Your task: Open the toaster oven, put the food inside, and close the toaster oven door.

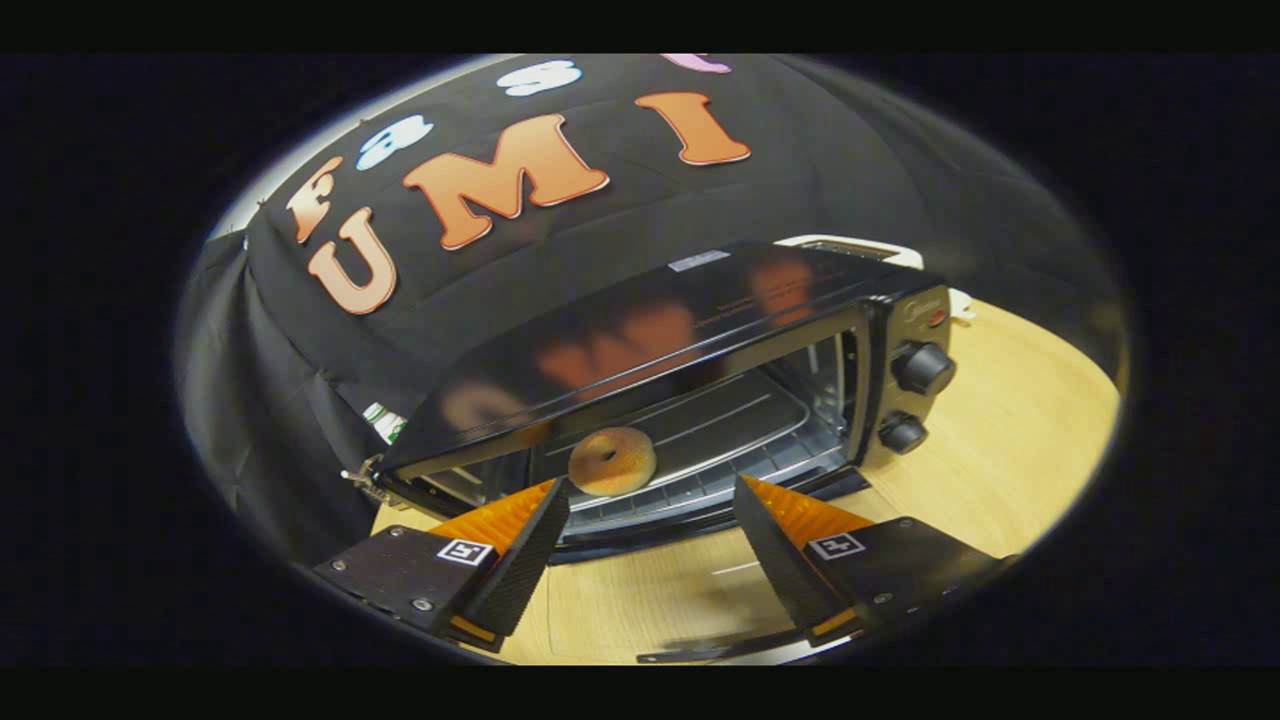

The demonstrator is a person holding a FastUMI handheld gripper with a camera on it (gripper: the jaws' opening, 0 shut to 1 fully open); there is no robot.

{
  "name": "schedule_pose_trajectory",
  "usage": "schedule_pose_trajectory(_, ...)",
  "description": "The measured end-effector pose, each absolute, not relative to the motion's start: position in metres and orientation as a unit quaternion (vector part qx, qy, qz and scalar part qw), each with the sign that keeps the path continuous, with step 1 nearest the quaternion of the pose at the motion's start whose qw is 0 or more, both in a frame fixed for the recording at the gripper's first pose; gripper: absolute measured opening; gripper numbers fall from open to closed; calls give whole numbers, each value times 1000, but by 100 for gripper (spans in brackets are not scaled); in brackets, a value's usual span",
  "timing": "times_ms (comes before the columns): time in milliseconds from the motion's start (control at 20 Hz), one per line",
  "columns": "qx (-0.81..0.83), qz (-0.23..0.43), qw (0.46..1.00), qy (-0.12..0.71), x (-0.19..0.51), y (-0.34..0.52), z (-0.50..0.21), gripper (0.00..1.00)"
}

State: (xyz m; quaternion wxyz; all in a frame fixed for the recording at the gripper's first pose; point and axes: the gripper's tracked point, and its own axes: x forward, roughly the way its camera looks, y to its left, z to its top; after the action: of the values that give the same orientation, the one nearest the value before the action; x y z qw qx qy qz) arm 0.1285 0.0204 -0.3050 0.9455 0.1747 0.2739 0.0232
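Fingers (560, 510) spread, released; bagel (612, 461) rests inside open toaster oven (700, 330). Next, probably: shut door.

Black boxy toaster oven (700, 340) sits on light wooden table (1010, 450), door open. Round tan bagel (612, 461) lies in it on wire rack (720, 440); gripper (650, 495) fingers spread, just near of bagel.

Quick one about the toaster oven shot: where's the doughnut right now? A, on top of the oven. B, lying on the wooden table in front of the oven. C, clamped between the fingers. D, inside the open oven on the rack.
D: the doughnut sits on the rack inside the open toaster oven, just beyond the fingers, which stand apart with nothing between them.
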Motion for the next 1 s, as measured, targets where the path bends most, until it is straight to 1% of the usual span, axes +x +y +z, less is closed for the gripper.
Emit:
schedule_pose_trajectory(550,42,-9,965,259,44,-19,-289,99)
schedule_pose_trajectory(1000,-17,0,954,299,-25,-27,-330,99)
